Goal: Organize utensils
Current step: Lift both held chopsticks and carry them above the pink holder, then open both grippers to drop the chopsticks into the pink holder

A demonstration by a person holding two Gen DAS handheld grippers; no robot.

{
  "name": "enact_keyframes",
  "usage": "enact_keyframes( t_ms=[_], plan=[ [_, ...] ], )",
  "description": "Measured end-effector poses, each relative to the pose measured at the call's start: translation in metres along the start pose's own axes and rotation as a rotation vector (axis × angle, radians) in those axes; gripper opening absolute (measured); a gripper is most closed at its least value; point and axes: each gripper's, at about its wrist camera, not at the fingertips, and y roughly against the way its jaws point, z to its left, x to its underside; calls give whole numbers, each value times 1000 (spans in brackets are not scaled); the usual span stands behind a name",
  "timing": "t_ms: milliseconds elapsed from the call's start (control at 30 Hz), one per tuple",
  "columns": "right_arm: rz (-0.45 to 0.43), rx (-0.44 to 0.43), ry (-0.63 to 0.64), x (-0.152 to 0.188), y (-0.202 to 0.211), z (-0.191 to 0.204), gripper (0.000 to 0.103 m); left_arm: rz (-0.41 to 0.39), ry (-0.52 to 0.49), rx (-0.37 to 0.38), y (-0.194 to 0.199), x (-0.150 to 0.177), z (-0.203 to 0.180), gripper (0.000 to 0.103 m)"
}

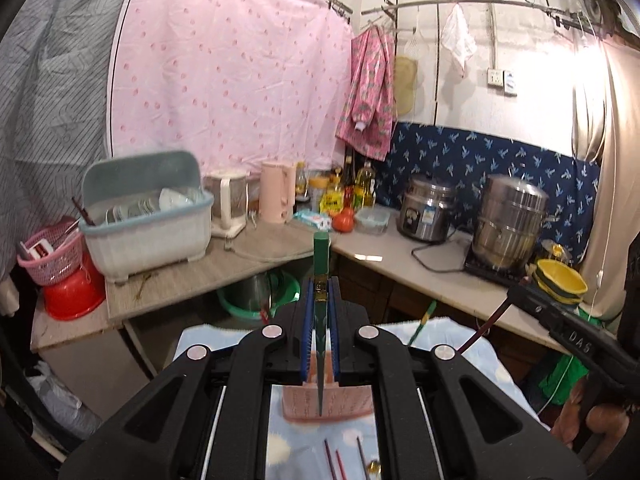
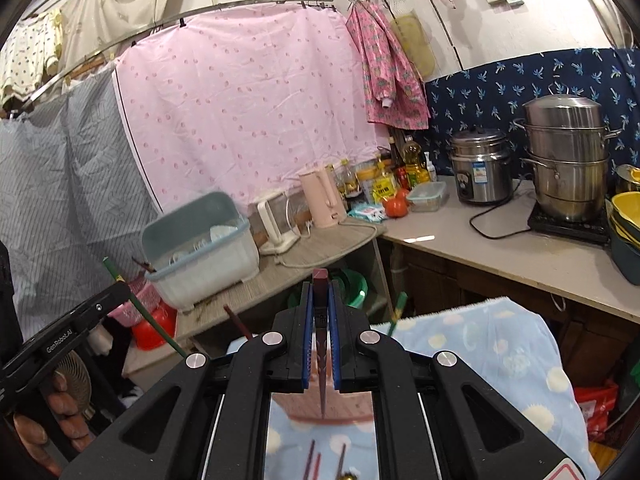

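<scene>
Left wrist view: left tongs (image 1: pixel 321 312) are clenched on a green chopstick (image 1: pixel 321 256), its tip hanging over the pink holder (image 1: pixel 298 404) on the blue cloth (image 1: pixel 200 340). Right tongs (image 2: pixel 320 320) grasp a dark red chopstick (image 2: pixel 320 280) the same way, point toward the holder (image 2: pixel 288 406) below. Each stick is pinched near its thick end, probably so the thin end can drop into the holder. More chopsticks (image 1: pixel 334 462) lie on the cloth, nearer than the holder, awaiting their turn. Kitchen bench (image 2: pixel 500 252) stands far behind, unused.
</scene>
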Motion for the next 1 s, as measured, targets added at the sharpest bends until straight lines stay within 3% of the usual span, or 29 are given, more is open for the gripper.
enact_keyframes(
  t_ms=[300, 633, 967, 1000],
  plan=[
    [-16, -11, -20, -17, -52, 7, 7, -47, 22, 27, -49, -19, -6, 7],
    [113, 35, -22, 29, -111, -10, 7, 90, 76, 30, -115, 38, 8, 7],
    [163, 64, -16, 56, -126, -18, 14, 169, 96, -24, -135, 75, 21, 8],
    [162, 66, -16, 56, -125, -18, 21, 173, 100, -37, -136, 76, 23, 18]
  ],
)
